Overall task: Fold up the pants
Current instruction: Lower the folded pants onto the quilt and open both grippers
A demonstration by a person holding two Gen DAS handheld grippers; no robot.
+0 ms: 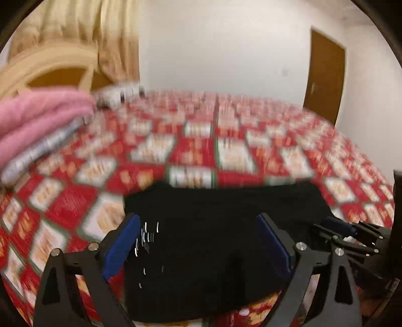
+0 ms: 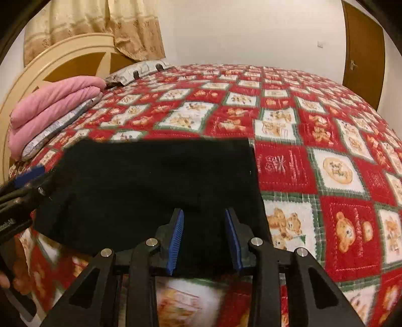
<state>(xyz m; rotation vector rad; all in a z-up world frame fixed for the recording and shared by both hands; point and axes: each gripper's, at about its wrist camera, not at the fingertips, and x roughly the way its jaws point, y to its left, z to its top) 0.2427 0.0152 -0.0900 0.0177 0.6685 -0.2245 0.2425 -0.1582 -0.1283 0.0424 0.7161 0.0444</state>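
Observation:
The black pants (image 2: 155, 181) lie folded into a flat rectangle on the red patchwork bedspread (image 2: 339, 176), near its front edge. My right gripper (image 2: 204, 213) hangs over the near right part of the pants. Its blue pads stand a narrow gap apart, with black cloth showing in the gap; I see no pinch. In the blurred left wrist view, my left gripper (image 1: 197, 221) is wide open above the pants (image 1: 221, 226), with nothing held. The right gripper (image 1: 336, 223) shows at the pants' right edge, and the left gripper (image 2: 27, 176) at their left edge.
A folded pink blanket (image 2: 52, 105) lies on a grey patterned pillow (image 2: 57, 128) at the back left, by the cream headboard (image 2: 50, 60). Beige curtains (image 2: 100, 22) hang behind. A brown door (image 2: 364, 50) stands at the right. A hand (image 2: 3, 279) shows at the lower left.

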